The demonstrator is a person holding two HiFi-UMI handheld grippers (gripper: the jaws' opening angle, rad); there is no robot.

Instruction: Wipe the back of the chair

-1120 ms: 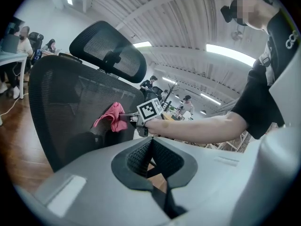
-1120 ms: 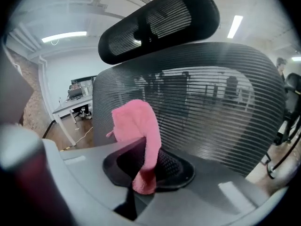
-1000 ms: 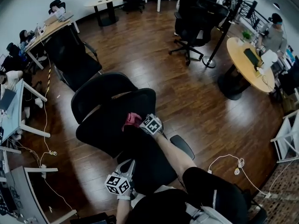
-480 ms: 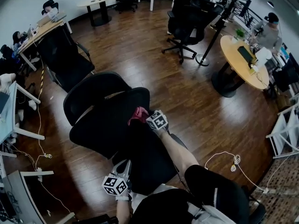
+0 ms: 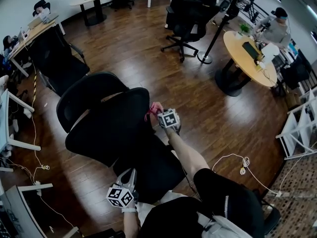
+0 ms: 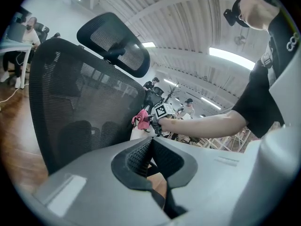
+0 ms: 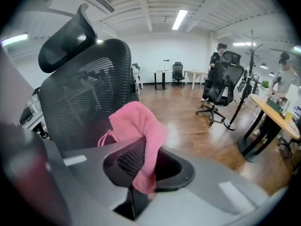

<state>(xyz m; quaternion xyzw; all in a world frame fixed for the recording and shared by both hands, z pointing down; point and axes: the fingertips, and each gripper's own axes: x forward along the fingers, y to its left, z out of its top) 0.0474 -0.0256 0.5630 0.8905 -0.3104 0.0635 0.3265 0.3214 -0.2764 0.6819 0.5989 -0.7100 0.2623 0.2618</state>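
Left claw: jaws together, empty, idle down low. Right claw: clamped on cloth, which sits at the side edge of the chair back. Looks mid-wipe; I'd guess most of the mesh is left.

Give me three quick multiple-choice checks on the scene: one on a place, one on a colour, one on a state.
1. Where is the cloth?
A) at the side edge of the chair back
B) on the floor
C) on a desk
2. What colour is the cloth?
A) blue
B) pink
C) white
3. The left tool is:
A) shut on the cloth
B) wide open
C) shut, empty
Answers: 1 A, the right tool holds it by that edge; 2 B, plainly pink in both tool views; 3 C, its jaws meet with nothing between.
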